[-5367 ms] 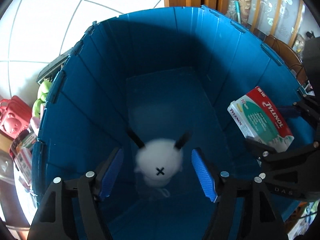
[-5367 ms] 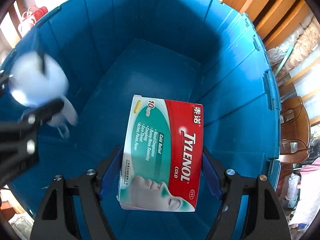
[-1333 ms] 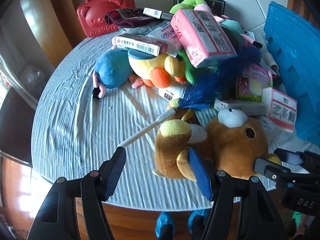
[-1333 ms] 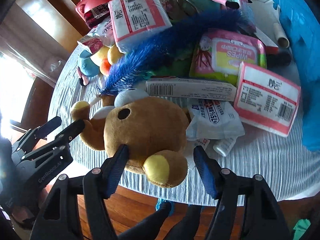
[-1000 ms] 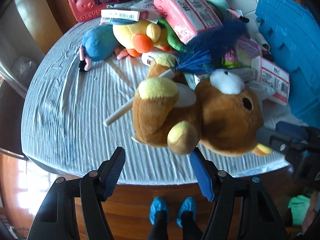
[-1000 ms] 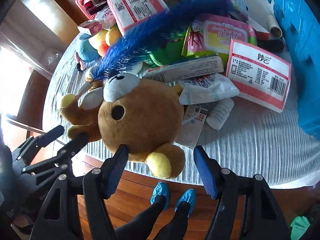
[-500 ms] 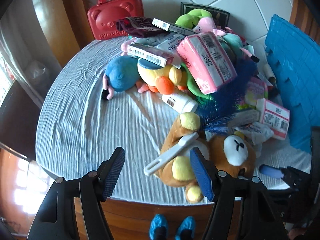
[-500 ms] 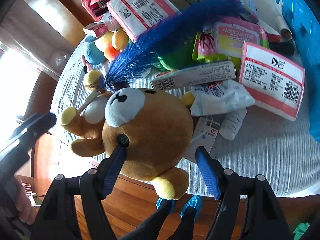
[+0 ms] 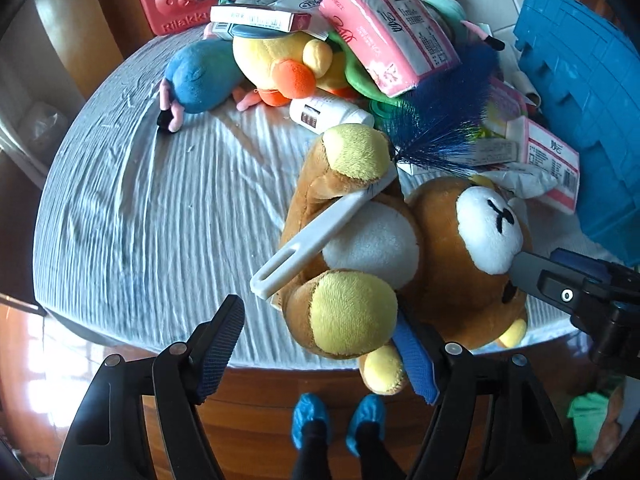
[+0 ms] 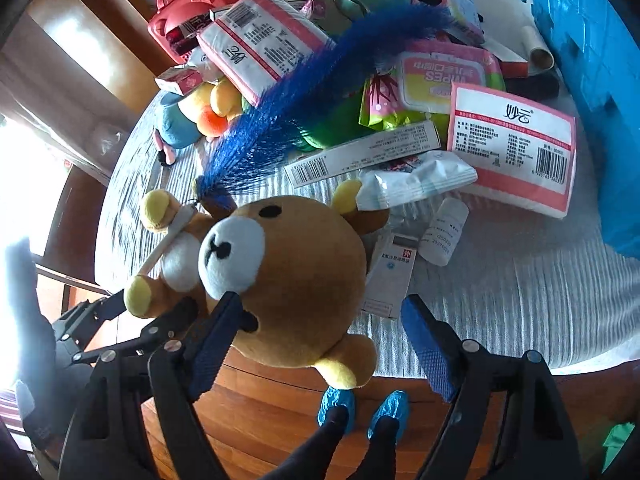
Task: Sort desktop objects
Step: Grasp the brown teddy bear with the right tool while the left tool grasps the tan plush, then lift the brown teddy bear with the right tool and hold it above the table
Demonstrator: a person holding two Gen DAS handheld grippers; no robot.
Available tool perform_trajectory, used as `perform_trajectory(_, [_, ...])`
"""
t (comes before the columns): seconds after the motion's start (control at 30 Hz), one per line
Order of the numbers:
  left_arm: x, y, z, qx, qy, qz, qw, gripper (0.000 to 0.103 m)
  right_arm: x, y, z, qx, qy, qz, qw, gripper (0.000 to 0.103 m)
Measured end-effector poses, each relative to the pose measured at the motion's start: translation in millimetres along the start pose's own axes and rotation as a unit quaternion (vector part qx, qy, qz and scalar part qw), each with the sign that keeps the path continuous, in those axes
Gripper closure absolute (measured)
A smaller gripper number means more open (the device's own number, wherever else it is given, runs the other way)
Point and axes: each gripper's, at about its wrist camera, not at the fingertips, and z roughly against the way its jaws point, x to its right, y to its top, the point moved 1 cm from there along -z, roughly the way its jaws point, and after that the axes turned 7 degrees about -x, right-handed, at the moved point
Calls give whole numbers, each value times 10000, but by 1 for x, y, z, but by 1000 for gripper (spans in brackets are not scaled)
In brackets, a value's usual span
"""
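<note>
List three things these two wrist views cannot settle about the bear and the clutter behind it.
1. Brown bear: its back and what it rests on, hidden by its own body in both views.
2. Blue bin: contents, cut off by the frame edge.
3. White bottle: small label print, unreadable in the right wrist view.

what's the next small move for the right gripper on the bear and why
Probably close the right gripper on the brown teddy bear head. Its jaws are opening with the head between them, one pad at the face, the other clear, and the bear overhangs the table edge.
</note>
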Motion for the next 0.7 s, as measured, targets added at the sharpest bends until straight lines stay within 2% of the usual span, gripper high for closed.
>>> perform_trajectory(0.07, [4,1,2,79,49,-127,9999,29,-6,2,-3,-24,-45,28,10000,21])
perform_trajectory(0.17, [10,1,5,112,34,-356,9993,29,-12,7,-13,-45,-122,-12,9999,0])
perform_trajectory(0.37, [17,8,14,350,216,-722,9965,28,-4,6,-36,-308,186,-329,9988,0])
perform_trajectory(0.4, [17,9,8,288,171,-742,9967,28,-3,5,-36,-321,176,-338,9988,0])
perform_trajectory(0.47, [11,11,0,189,-144,-636,9977,27,-2,4,-36,-344,84,-294,9989,2])
perform_trajectory(0.53, [7,12,-2,234,-238,-603,9976,27,0,4,-36,-345,82,-341,9988,2])
perform_trajectory(0.7, [9,19,-3,451,-104,-824,9955,27,-4,13,-31,-207,9,-331,9992,2])
